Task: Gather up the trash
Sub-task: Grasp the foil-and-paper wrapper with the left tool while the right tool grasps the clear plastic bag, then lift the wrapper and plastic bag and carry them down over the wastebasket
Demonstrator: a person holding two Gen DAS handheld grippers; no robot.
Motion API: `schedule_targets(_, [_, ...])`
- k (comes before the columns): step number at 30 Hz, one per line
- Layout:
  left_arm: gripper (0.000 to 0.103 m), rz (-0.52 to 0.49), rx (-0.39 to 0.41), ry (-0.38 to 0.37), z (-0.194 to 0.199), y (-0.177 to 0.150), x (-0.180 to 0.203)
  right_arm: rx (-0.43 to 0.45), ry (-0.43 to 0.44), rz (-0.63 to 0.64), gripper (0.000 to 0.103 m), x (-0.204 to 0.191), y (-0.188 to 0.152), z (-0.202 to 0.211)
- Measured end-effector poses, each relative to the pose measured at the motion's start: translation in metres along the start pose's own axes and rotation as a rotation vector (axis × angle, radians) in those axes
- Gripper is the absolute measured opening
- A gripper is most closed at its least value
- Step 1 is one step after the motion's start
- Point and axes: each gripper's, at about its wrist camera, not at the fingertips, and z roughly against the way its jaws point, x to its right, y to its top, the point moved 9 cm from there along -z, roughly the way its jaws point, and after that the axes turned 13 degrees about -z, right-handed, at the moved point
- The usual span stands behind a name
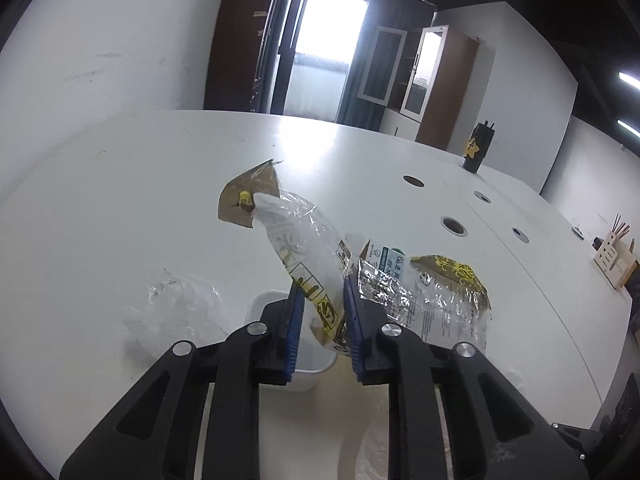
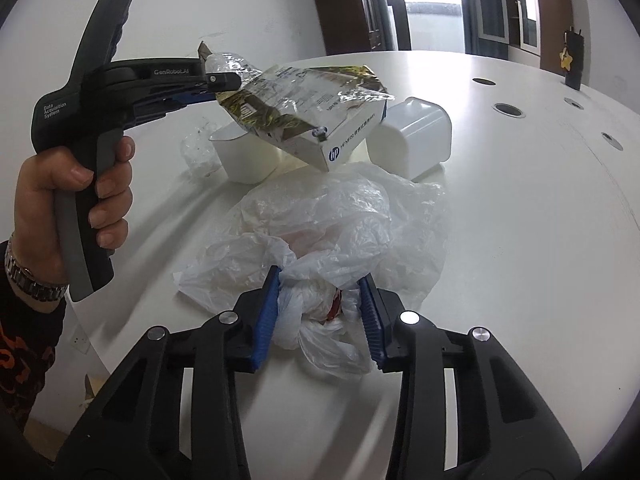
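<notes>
Two pieces of trash were in my grippers at this moment, one each. My left gripper (image 1: 322, 312) was squeezed on the torn box wrapper (image 2: 304, 100) — a crinkly piece of cardboard box w/ clear plastic stuck to it. From the right wrist view it hung up in the air over the table (image 2: 520, 208), right above the open white tub (image 2: 248, 152). My left hand (image 2: 76, 200) was wrapped round the handle.

My right gripper (image 2: 318, 312) was pinched on the bunched neck of the white plastic bag (image 2: 340, 216). That bag lay spread out on the table, just in front of the tubs. Something red showed inside it, but I couldn't tell what.

So how far was I? I think only at the start — things were grabbed but nothing looked put away yet. The wrapper wasn't in the bag. The bag's mouth was scrunched up, not open, so I guessed it had to be pulled open first.

Lots was left, I think. A 2nd white tub (image 2: 412, 140) lay tipped on its side next to the first one. A clump of clear plastic wrap (image 1: 176, 308) sat on the table beside the open tub, not touched. All of it probably needed to go in the bag too. A black bottle w/ a yellow star (image 1: 478, 146) stood far off and didn't look like trash to me.
</notes>
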Motion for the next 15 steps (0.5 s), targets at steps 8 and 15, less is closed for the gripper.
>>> schedule_targets(8, [0.006, 0.007, 0.096, 0.006, 0.045, 0.017, 0.0, 0.03, 0.017, -0.006, 0.034, -0.008, -0.004, 0.029])
schedule_targets(15, [0.006, -0.016, 0.133, 0.009, 0.074, 0.015, 0.011, 0.074, 0.022, 0.004, 0.034, -0.017, -0.006, 0.063])
